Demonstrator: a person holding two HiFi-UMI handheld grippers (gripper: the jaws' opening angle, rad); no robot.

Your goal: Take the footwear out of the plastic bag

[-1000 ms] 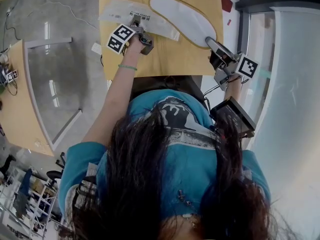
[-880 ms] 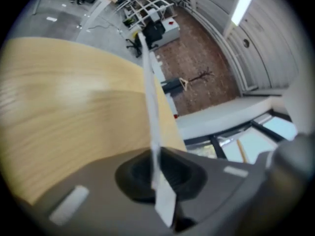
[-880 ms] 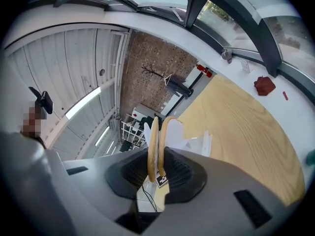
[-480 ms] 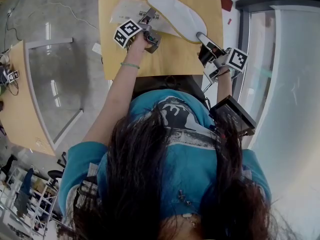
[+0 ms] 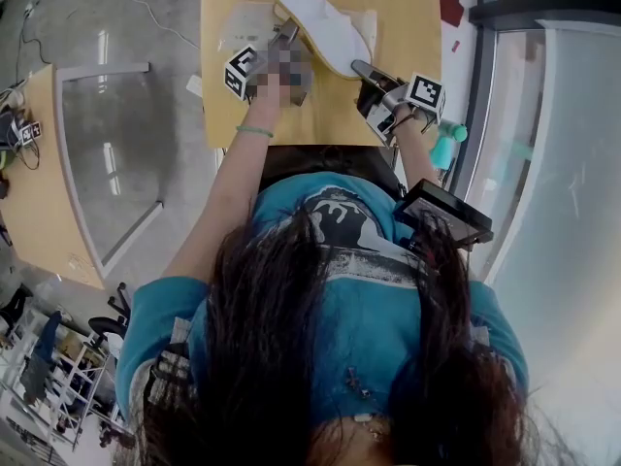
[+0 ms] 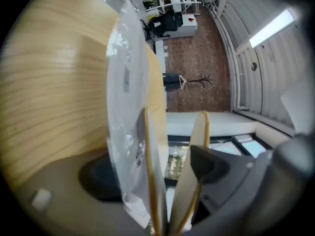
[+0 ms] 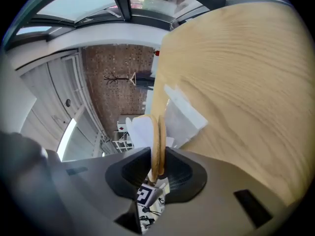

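Observation:
A white flat slipper with a tan rim lies slantwise on the wooden table, over a clear plastic bag. My right gripper is shut on the slipper's near end; in the right gripper view two thin tan-rimmed soles are pinched edge-on between the jaws of the right gripper, with the bag behind. My left gripper is at the slipper's left side. In the left gripper view the left gripper stands wide open, with the bag and the sole edges in the gap.
The table's near edge runs just in front of the person's body. A teal object stands off the table's right side, and a dark red patch lies farther back. A glass-topped table stands on the left.
Both grippers have moved farther across the table. The right one has carried the slipper's near end to the left, and the slipper now overlaps the bag. The left gripper has shifted right.

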